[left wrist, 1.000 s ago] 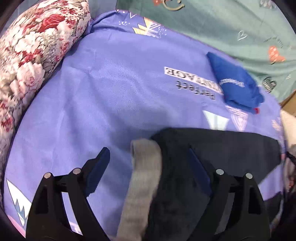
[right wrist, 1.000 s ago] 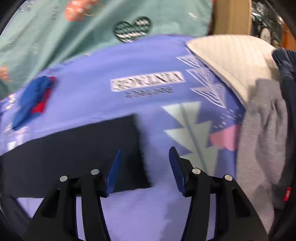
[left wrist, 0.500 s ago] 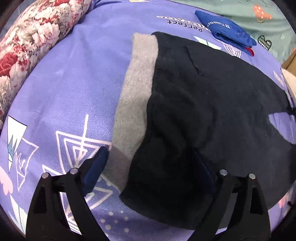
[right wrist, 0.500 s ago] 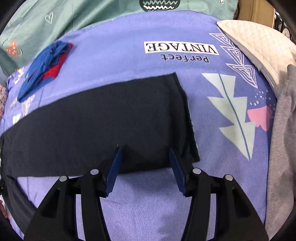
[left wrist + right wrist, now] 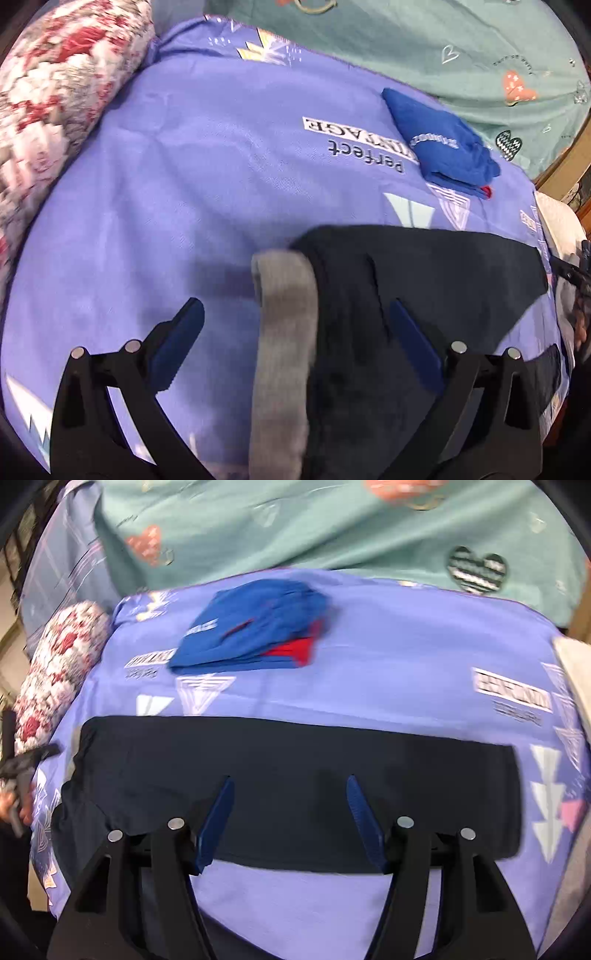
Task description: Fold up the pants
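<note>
Black pants (image 5: 424, 280) lie spread across the purple sheet (image 5: 207, 184), grey waistband (image 5: 284, 332) at 6 o'clock in left view. Left gripper (image 5: 295, 332) wide open over the waistband, gripping nothing. Right gripper (image 5: 290, 812) wide open over a pant leg, empty. Folded blue garment (image 5: 251, 635) at 12 o'clock beyond the pants, well apart.

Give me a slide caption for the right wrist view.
Open right claw over dark navy pants on purple printed bedsheet; folded blue garment beyond.

Home bedroom, bed with purple printed sheet (image 5: 207, 155), floral bolster pillow (image 5: 55, 85), teal heart-patterned blanket (image 5: 314, 528)
</note>
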`<state>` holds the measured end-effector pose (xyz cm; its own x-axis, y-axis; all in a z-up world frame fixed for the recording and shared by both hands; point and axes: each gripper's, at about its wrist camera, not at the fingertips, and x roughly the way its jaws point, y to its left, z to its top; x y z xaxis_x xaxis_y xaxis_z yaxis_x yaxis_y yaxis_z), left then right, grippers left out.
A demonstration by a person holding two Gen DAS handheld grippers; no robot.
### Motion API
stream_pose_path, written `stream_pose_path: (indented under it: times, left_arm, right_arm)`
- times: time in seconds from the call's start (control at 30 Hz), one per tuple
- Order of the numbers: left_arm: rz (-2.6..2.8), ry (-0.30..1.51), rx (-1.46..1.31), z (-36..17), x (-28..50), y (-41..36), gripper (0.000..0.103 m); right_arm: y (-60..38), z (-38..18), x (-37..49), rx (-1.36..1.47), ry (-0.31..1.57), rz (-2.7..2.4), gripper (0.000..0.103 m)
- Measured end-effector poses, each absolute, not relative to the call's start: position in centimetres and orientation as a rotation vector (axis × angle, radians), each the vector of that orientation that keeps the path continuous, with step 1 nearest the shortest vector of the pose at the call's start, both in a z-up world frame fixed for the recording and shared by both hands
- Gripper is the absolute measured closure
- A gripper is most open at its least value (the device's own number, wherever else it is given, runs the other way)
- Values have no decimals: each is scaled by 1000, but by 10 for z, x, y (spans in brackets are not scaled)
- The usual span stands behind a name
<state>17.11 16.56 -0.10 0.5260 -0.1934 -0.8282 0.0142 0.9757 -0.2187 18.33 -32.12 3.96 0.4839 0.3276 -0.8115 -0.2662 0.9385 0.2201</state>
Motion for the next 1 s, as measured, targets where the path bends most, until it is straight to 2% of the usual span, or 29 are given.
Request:
stream_pose_path:
  times: [0.07,0.1,0.17,0.2,0.27,0.47,0.57,0.6,0.8,0.83,0.87,0.9,1.0]
  left_arm:
    - [-131,1059,-187,-15,193,161,7]
    - [-134,1085,-182,-22,201,159,19]
    - [-116,1105,-141,-30,206,153,52]
    - [-126,1096,-124,-30,203,150,60]
    - [-150,1058,-121,-21,195,148,66]
    - [-258,913,-132,22,151,145,70]
    - [-305,853,-124,42,124,138,71]
    - [-314,836,-123,47,118,136,71]
    - [-341,789,-124,65,96,129,71]
    - [-333,795,-118,63,95,129,71]
    - [-324,804,-114,62,98,128,71]
    - [-311,809,-107,61,100,127,71]
    - [-289,809,-105,58,101,132,71]
  right_arm:
    - [-305,34,180,51,1023,382,39]
    - [-297,31,176,38,1034,392,39]
    - [-291,27,174,22,1042,401,39]
    - [-289,26,174,14,1043,404,39]
    - [-288,25,176,3,1042,407,39]
    - [-268,33,202,-78,973,503,38]
    - [-238,24,219,-255,966,571,25]
    - [-228,19,225,-319,970,589,24]
    - [-203,-6,259,-442,1004,660,26]
    - [-203,-10,262,-434,1031,670,34]
    - [-204,-15,264,-403,1090,701,81]
    - [-204,-15,259,-400,1118,705,100]
    - [-214,14,218,-405,1035,723,100]
